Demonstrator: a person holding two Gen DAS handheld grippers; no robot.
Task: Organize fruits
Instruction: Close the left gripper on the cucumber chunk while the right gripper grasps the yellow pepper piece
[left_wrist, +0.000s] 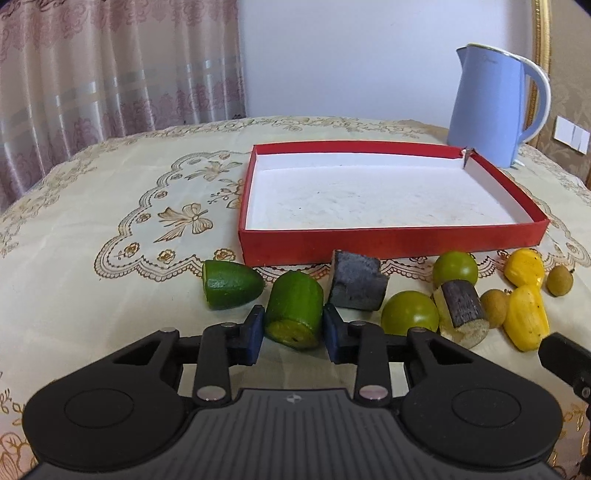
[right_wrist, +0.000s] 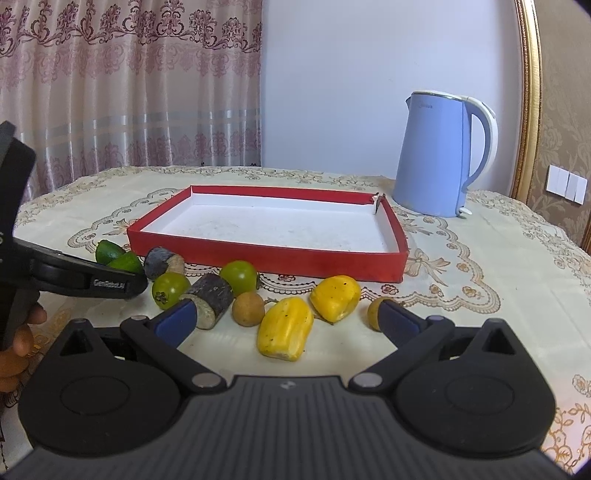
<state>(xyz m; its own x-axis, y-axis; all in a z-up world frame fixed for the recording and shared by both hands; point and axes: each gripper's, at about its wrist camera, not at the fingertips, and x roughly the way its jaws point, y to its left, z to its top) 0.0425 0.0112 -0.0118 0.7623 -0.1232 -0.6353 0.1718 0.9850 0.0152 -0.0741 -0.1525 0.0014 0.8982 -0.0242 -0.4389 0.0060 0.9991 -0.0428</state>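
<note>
Down low over the tablecloth, the left gripper was level, its blue pads pressed against both sides of a cut green fruit piece, gripping it while it sat on the cloth. Just left of it lay a second green piece; just beyond, a dark sugarcane chunk stood close to the near wall of the red tray. To the right sat two round green fruits, a smaller cane stub, brown longans and yellow jackfruit pods, packed closely in a row.

Lower right, the right gripper hovered spread wide with nothing between its fingers, a yellow pod lying ahead in the gap. Beyond the tray's far right corner stood a blue kettle. Bare cloth lay left of the tray and right of the fruit row.
</note>
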